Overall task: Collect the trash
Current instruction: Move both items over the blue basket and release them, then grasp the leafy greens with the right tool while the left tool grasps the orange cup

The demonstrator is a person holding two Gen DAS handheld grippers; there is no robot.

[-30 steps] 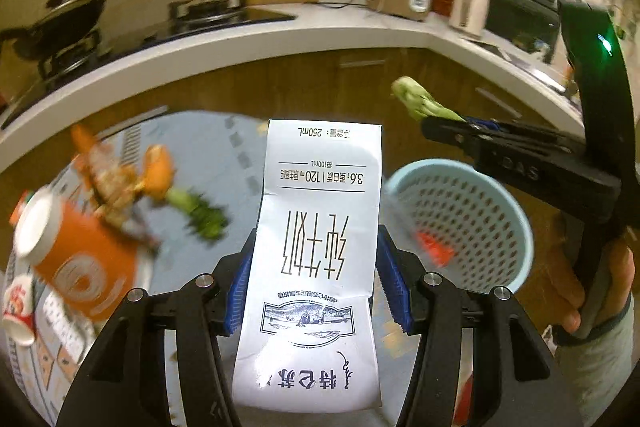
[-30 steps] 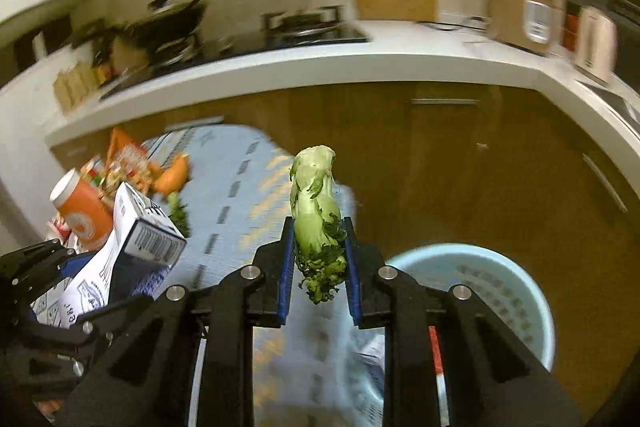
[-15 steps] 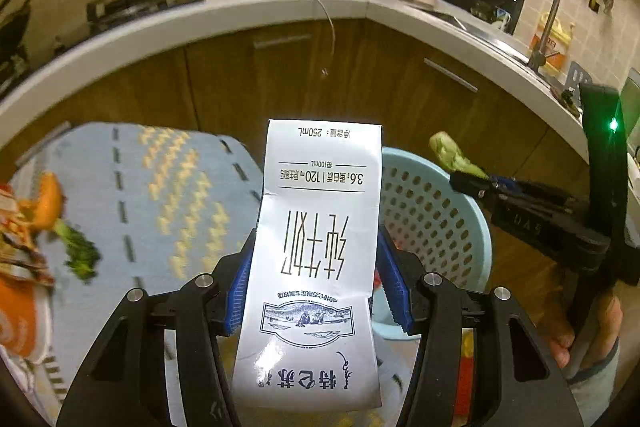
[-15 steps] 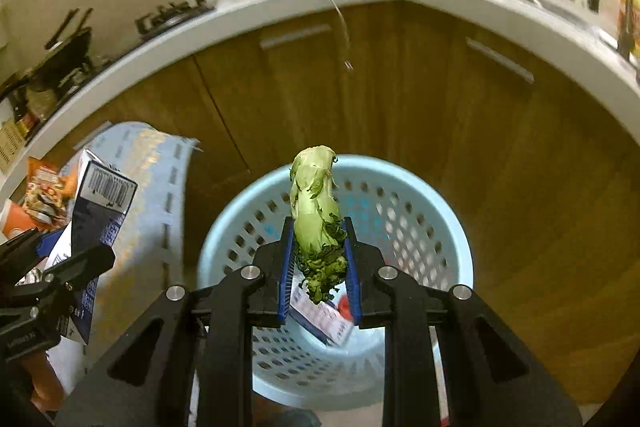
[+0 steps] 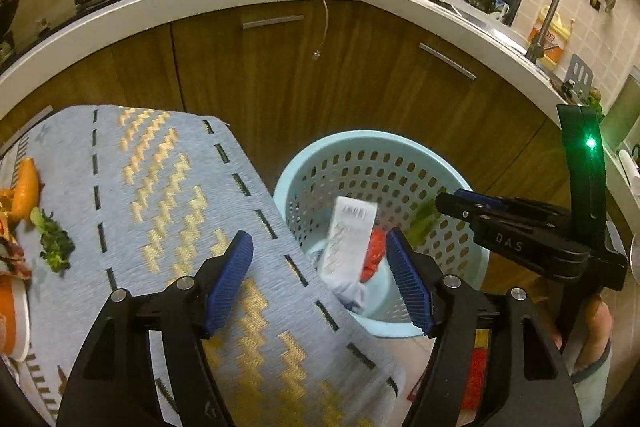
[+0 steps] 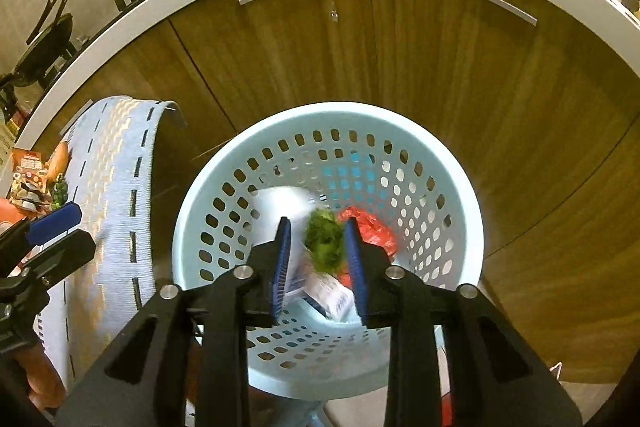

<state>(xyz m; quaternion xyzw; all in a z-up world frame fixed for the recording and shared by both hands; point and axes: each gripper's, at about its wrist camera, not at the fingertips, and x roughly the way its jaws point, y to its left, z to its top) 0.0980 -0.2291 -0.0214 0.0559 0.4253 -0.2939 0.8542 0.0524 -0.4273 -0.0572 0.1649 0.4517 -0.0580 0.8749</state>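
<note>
Two items dropping into your basket (image 6: 460, 195): carton (image 5: 350, 239), greens (image 6: 324, 241) | left gripper (image 5: 320, 283) jaws wide, right gripper (image 6: 320, 263) jaws parted, both empty | tablecloth (image 5: 160, 187) scraps (image 5: 52, 247) remain

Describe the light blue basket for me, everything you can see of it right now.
The light blue basket is a round, plastic-looking bin whose walls are pierced with rows of oval holes, standing upright on the floor beside the cloth-covered table, before wooden cabinets. Inside are a white milk carton, something red and a blurred green vegetable. The open right gripper hangs above it; nothing grips the rim.
</note>
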